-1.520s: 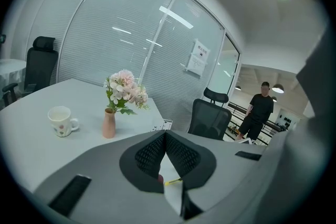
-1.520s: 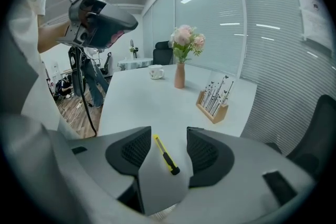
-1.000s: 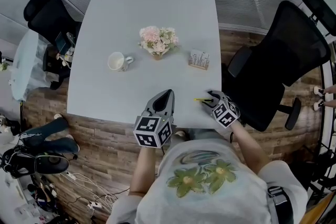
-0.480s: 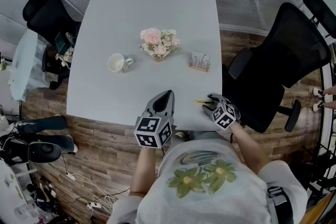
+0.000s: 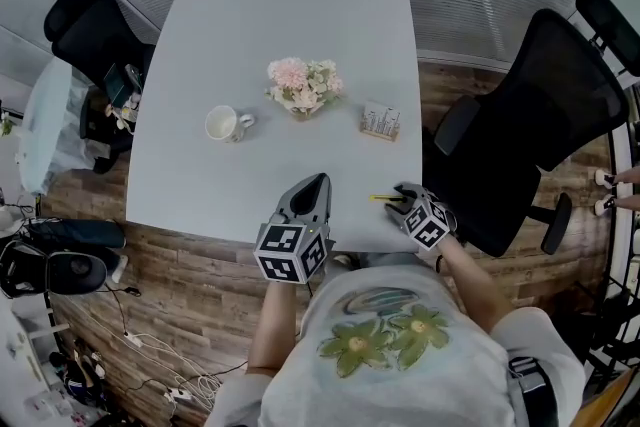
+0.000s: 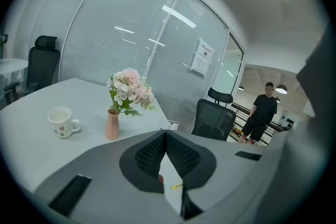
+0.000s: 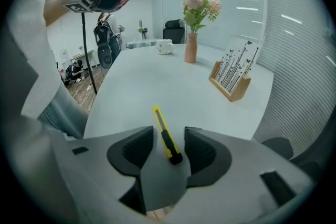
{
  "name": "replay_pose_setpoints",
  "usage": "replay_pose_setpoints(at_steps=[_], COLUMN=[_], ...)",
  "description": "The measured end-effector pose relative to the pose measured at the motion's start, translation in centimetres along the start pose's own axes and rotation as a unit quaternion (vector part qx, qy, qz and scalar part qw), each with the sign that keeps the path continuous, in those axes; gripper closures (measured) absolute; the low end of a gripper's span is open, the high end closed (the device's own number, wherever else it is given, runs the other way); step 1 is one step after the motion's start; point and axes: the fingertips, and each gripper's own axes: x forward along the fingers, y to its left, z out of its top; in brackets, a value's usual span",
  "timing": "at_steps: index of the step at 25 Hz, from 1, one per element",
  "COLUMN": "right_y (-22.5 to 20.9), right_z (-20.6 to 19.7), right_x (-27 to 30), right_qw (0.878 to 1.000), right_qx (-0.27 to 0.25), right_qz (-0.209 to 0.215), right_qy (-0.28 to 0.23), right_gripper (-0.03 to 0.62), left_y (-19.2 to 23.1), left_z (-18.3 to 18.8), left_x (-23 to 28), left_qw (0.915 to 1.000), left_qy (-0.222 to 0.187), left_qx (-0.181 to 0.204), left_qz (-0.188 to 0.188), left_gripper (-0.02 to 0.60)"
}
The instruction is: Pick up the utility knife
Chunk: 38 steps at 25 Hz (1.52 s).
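A yellow utility knife (image 7: pixel 165 136) lies flat on the white table (image 5: pixel 290 15) near its front right corner, also seen in the head view as the knife (image 5: pixel 383 198). My right gripper (image 7: pixel 169 145) straddles the knife's black rear end. Its jaws have just been closing, but a gap still shows on each side of the knife, so it is open. In the head view the right gripper (image 5: pixel 402 200) sits at the table's front edge. My left gripper (image 6: pixel 165 136) is shut with its tips touching and nothing between them. In the head view the left gripper (image 5: pixel 317 183) rests left of the knife.
Mid-table stand a white mug (image 5: pixel 225 123), a pink vase of flowers (image 5: pixel 303 82) and a wooden holder (image 5: pixel 381 120). A black office chair (image 5: pixel 530 115) stands close on the right, another chair (image 5: pixel 95 30) at the far left. A person (image 6: pixel 260 118) stands far off.
Both grippers stay where they were. The dark shapes on the floor at the left have shifted further left.
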Motion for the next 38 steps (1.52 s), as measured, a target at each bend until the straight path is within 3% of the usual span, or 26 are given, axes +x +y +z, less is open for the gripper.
replay_pose_setpoints(at_steps=[2,3,5,16,38], right_y=[-0.1,-0.1,-0.2,-0.5,0.6], right_z=[0.1,0.1,0.1,0.4,6.5], right_x=[-0.1,-0.1,-0.2,-0.3,-4.6], right_qw=[1.000,1.000,1.000,1.000,0.998], right_qx=[0.001,0.002,0.006,0.017,0.019], right_qz=[0.000,0.000,0.000,0.008,-0.018], right_qy=[-0.003,-0.005,-0.006,0.011,-0.055], right_gripper=[0.414,0.484,0.528,0.537,0.537], left_y=[-0.1,-0.2,-0.4,-1.1,-2.1], left_z=[0.0,0.0,-0.1,-0.1,-0.8], left_x=[0.0,-0.1,0.0,-0.5,-1.9], left_qw=[1.0000,1.0000,1.0000,1.0000,0.9997], left_qy=[0.000,0.000,0.000,-0.001,-0.002], left_qx=[0.000,0.000,0.001,0.003,0.010], left_qz=[0.000,-0.001,-0.003,-0.007,-0.023], left_gripper=[0.590,0.591,0.591,0.591,0.591])
